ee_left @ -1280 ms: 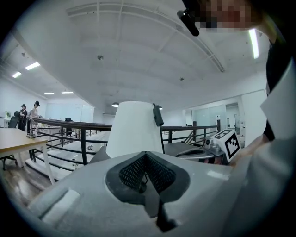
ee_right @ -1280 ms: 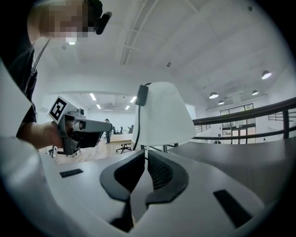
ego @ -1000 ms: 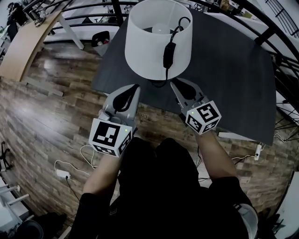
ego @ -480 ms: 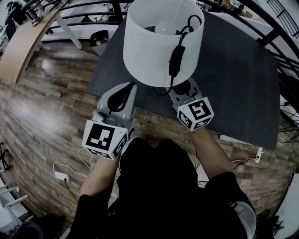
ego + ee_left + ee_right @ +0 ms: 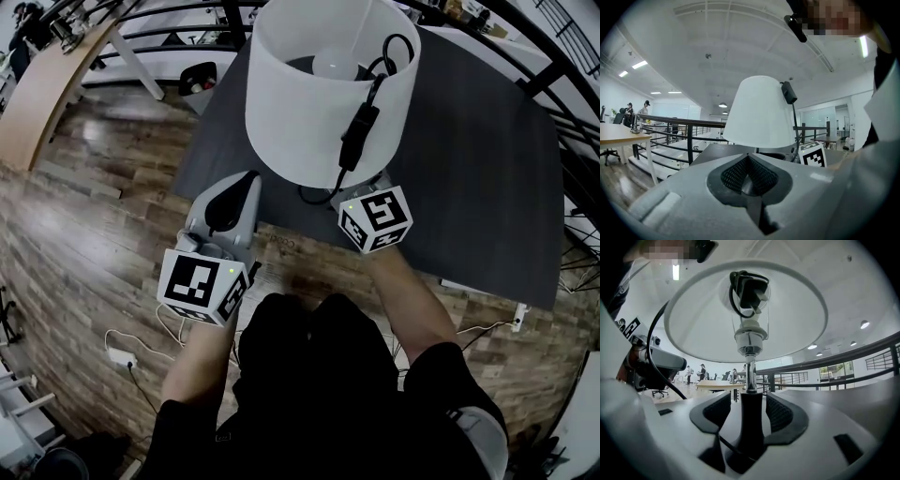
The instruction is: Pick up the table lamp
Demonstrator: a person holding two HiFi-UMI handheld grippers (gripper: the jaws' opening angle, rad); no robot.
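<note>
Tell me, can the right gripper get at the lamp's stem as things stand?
Probably yes: the right gripper has just been opening its jaws, and the lamp's stem already stands between them below the shade, not yet gripped.

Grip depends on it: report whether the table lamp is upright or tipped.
Upright. The table lamp shows a level shade rim in the left gripper view, a vertical stem in the right one.

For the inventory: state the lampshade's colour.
White lampshade; clearest in the head view.
</note>
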